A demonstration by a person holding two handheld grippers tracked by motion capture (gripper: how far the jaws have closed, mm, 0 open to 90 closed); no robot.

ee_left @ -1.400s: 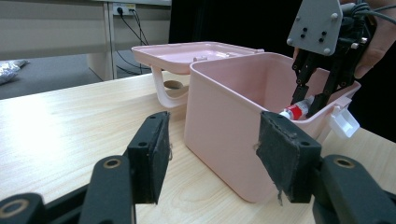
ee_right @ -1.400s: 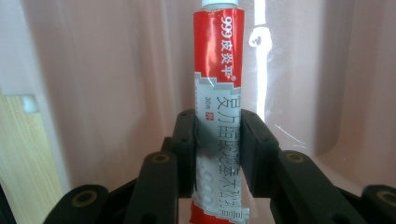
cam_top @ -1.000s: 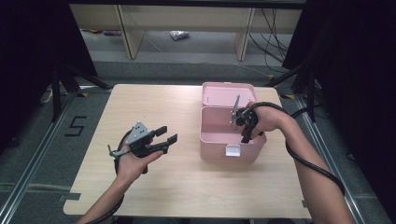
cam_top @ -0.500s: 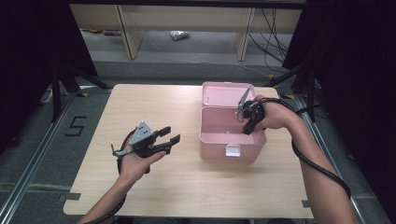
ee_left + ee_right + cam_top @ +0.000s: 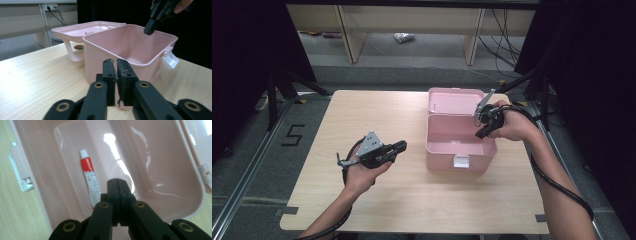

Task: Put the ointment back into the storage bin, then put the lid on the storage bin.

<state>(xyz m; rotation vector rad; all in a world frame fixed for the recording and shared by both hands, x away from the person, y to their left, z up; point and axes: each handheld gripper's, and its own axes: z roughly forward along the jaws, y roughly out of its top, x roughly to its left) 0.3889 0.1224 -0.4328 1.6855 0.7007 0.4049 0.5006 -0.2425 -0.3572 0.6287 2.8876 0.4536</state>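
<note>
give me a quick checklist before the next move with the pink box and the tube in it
1. Pink box lid open, folded back: ok
2. Tube lying flat on the box floor: ok
3. Right tongs shut and empty above the box, jaws have just been closing: ok
4. Left tongs shut on nothing, beside the box, jaws have just been closing: ok
5. White latch hanging free at the front: ok
6. Whether anything else lies in the box: cannot tell
</note>
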